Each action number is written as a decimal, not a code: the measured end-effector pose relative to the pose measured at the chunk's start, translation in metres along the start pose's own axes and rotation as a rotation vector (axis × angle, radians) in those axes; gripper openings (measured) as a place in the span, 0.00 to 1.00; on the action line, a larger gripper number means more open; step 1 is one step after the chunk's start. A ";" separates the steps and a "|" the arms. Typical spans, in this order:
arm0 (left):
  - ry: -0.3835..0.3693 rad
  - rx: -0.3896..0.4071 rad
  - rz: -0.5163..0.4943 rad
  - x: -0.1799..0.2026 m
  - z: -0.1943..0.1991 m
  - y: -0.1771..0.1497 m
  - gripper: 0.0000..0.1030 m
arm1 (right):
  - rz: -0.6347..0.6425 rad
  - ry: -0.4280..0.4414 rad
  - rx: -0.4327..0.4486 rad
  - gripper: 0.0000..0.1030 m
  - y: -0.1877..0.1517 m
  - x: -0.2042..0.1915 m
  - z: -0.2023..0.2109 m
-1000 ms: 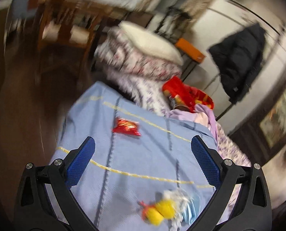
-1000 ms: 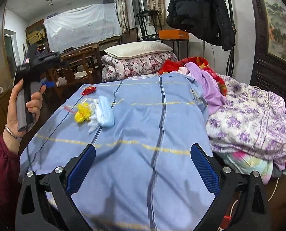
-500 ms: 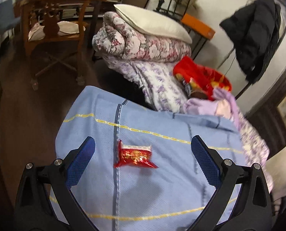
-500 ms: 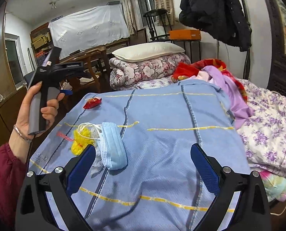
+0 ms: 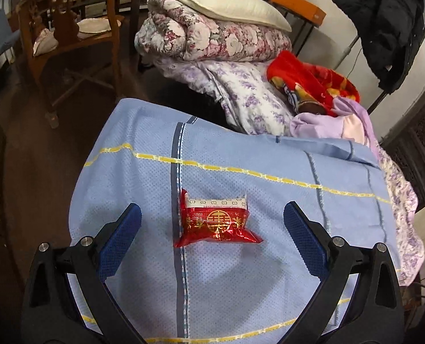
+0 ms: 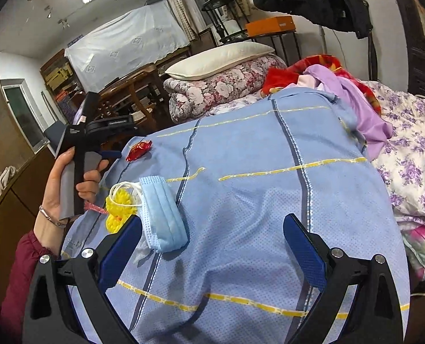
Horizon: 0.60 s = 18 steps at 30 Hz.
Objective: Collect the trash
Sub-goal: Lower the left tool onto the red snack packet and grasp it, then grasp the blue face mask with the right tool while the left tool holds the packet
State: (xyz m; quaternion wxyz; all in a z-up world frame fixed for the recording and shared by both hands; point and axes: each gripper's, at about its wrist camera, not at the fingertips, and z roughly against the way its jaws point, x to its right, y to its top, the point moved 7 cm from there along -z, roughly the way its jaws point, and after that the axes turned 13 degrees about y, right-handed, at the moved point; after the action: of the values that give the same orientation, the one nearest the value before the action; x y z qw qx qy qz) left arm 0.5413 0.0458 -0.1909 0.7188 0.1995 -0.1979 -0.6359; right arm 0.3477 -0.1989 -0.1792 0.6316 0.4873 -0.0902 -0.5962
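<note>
A red foil wrapper lies on the blue blanket, between the open jaws of my left gripper, which hovers just above it and holds nothing. The wrapper also shows far left in the right wrist view, with the left gripper beside it. A blue face mask, a yellow plastic piece and white string lie near the left finger of my right gripper, which is open and empty above the blanket.
Folded floral quilts with a white pillow lie beyond the blanket. A red blanket and purple clothes are piled at right. A wooden chair stands on the dark floor at left.
My left gripper has swung from the mask pile to the red wrapper and dropped closer over it. My right gripper has moved nearer the face mask.
</note>
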 end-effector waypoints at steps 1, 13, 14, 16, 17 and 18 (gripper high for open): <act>0.001 0.006 -0.004 0.002 -0.001 -0.001 0.90 | -0.001 0.000 -0.001 0.94 0.000 0.000 -0.001; 0.014 0.025 -0.017 0.008 -0.010 -0.005 0.49 | -0.015 -0.004 -0.012 0.94 -0.002 0.002 -0.002; 0.003 0.024 -0.009 0.007 -0.009 -0.005 0.48 | -0.018 -0.003 -0.015 0.93 -0.002 0.003 -0.002; -0.029 0.024 0.003 0.008 -0.007 -0.003 0.47 | -0.023 -0.007 -0.018 0.92 -0.002 0.004 -0.003; -0.039 0.027 0.004 0.009 -0.004 -0.003 0.47 | -0.028 -0.012 -0.020 0.91 -0.003 0.005 -0.003; -0.044 0.042 0.000 0.011 0.001 -0.001 0.47 | -0.031 -0.016 -0.021 0.91 -0.003 0.006 -0.004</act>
State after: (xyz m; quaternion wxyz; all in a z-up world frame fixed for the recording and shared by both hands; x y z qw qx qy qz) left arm 0.5411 0.0347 -0.1901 0.7101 0.2003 -0.2270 -0.6357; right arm 0.3497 -0.2013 -0.1859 0.6269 0.4770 -0.0814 -0.6106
